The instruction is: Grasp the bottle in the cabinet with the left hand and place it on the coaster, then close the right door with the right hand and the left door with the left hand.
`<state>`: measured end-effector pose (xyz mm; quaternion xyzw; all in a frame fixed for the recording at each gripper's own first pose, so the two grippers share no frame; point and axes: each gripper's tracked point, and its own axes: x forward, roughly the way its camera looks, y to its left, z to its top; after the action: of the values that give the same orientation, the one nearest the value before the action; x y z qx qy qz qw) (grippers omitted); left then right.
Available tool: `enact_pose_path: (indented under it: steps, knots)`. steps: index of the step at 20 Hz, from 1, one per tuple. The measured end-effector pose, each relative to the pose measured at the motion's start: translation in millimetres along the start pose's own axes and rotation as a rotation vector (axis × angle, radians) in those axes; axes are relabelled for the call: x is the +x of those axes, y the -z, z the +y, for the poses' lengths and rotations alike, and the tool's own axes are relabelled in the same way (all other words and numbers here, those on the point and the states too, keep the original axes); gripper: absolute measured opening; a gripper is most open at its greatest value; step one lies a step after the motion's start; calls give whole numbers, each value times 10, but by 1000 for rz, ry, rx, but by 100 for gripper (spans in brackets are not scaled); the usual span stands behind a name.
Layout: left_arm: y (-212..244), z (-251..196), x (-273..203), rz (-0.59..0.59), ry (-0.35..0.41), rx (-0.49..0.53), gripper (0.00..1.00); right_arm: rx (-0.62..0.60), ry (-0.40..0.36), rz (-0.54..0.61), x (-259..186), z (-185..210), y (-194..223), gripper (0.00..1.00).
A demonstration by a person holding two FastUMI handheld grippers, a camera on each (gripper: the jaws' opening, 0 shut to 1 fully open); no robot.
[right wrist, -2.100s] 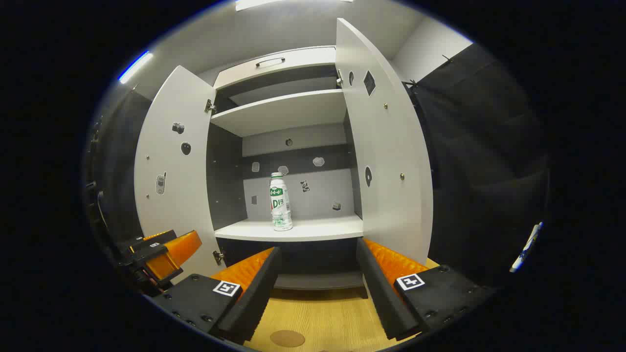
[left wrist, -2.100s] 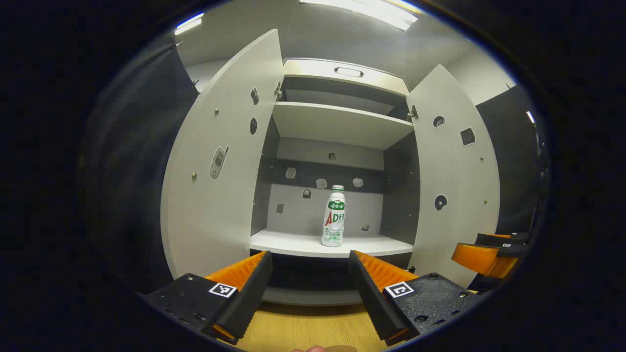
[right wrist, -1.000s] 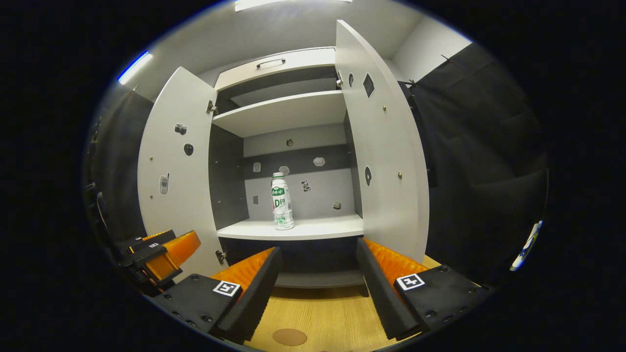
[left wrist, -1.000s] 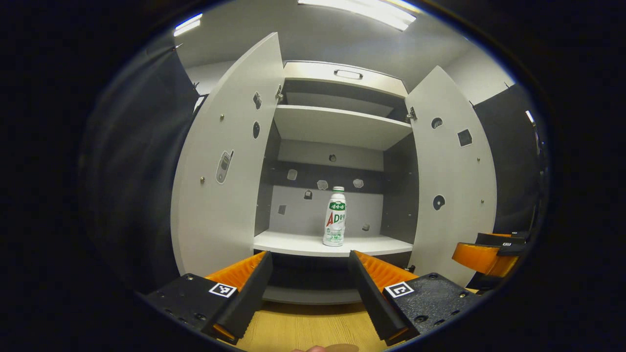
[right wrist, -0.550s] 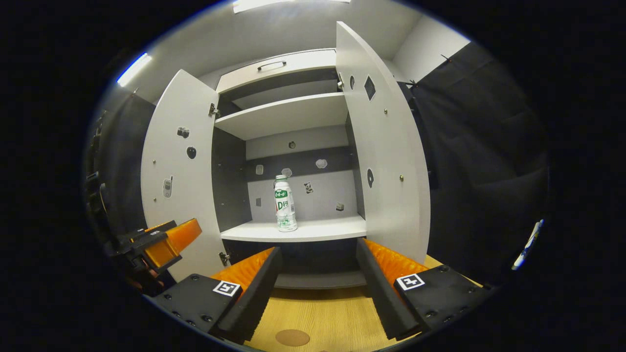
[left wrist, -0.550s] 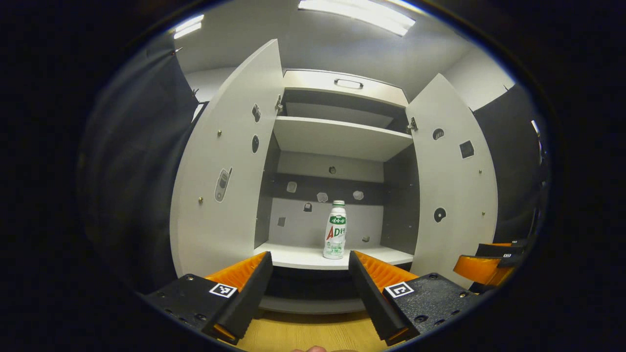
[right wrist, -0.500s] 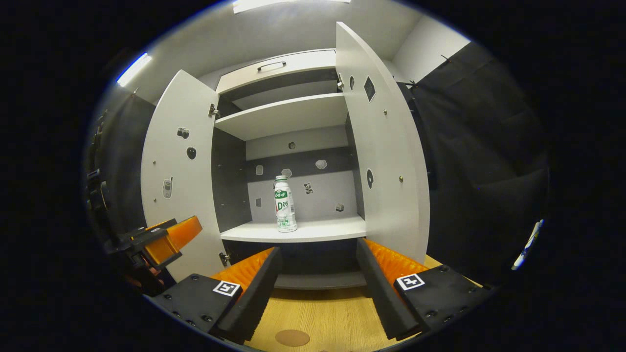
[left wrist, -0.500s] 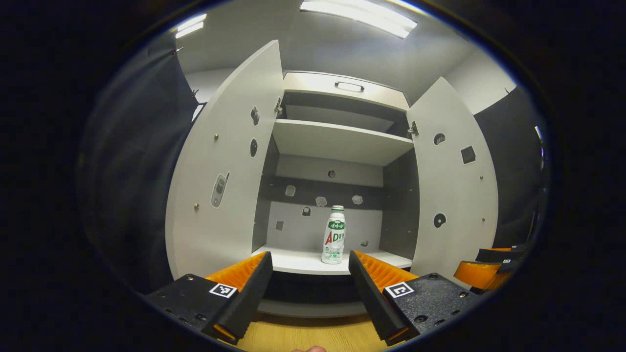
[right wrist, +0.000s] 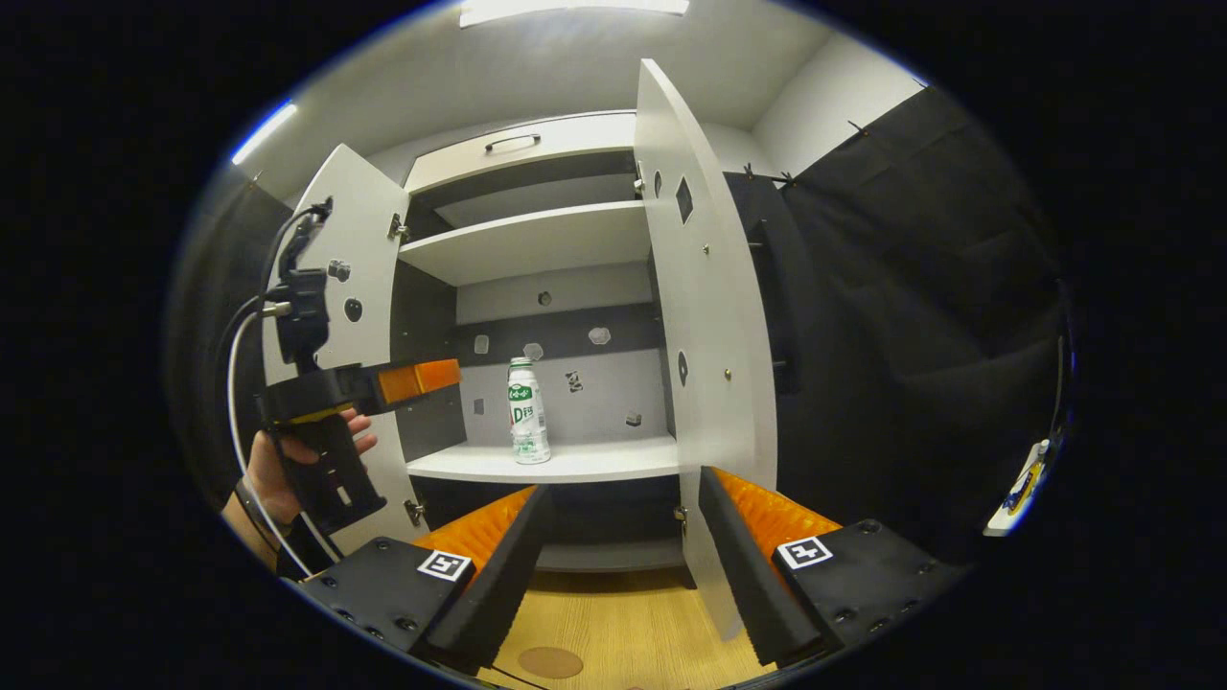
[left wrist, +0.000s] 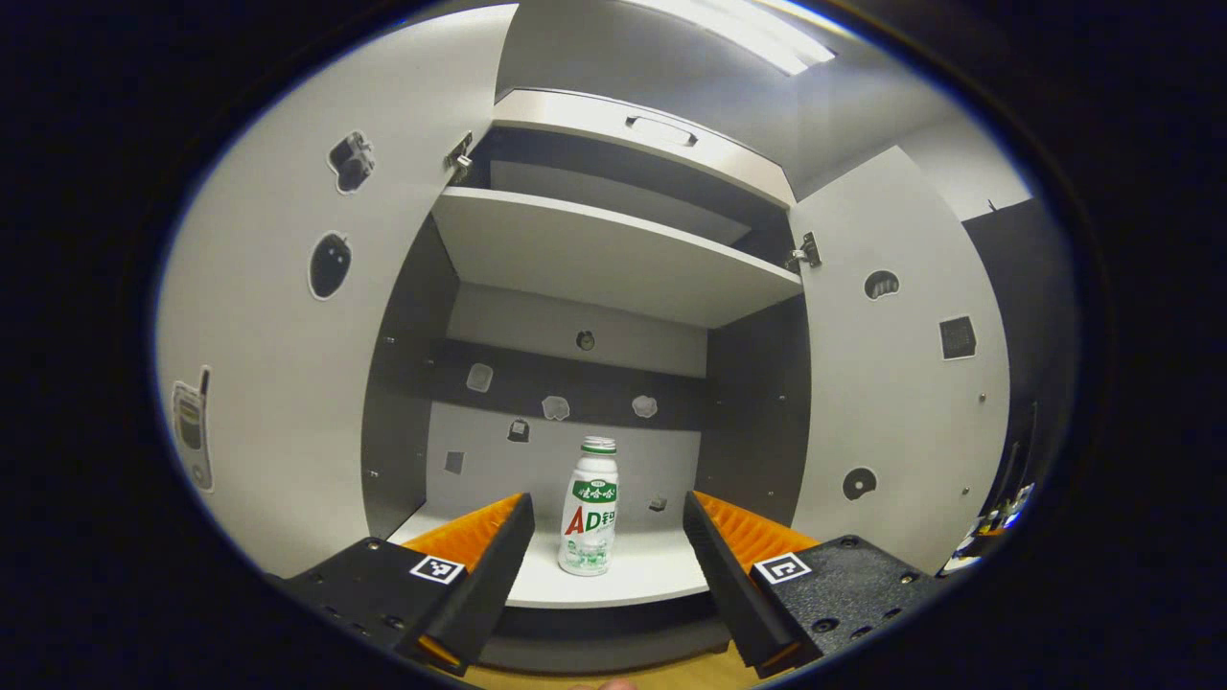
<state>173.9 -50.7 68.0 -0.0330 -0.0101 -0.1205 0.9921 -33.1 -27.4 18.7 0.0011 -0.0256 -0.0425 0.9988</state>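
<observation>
The bottle (left wrist: 590,508) stands upright on the cabinet's lower shelf (left wrist: 633,575), near the middle and clear of both side walls. In the left gripper view it sits between the fingers of the left gripper (left wrist: 606,537) in line of sight, but beyond their tips and untouched; the jaws are spread wide and empty. The right gripper view shows that gripper (right wrist: 418,379) level with the bottle's (right wrist: 527,412) upper half, held by a hand (right wrist: 288,465) at the shelf opening beside the left door (right wrist: 335,278). The right gripper (right wrist: 623,565) hangs low, well back from the cabinet, also wide open and empty, with the right door's (right wrist: 705,316) edge rising between its fingers. The coaster (right wrist: 551,661) lies on the wooden table (right wrist: 623,623) below.

My guess is the risk lies in the reach: the bottle is tall and narrow, so a finger brushing it off-centre or closing high near the cap could tip it over. A wide approach could also knock the left door, which stands close to the gripper.
</observation>
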Motion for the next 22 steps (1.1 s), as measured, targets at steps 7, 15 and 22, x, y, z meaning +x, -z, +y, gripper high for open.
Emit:
enact_pose_path:
  steps: [7,15,22]
  knots:
    - [283,44,942,39,4,56,95,3,33,29,27,-100,72,100]
    - [842,217,1549,118,-74,81,95,0,53,33,154,-160,108,100]
    - [1008,248,1709,145,-93,97,92,-1,64,45,261,-219,159,100]
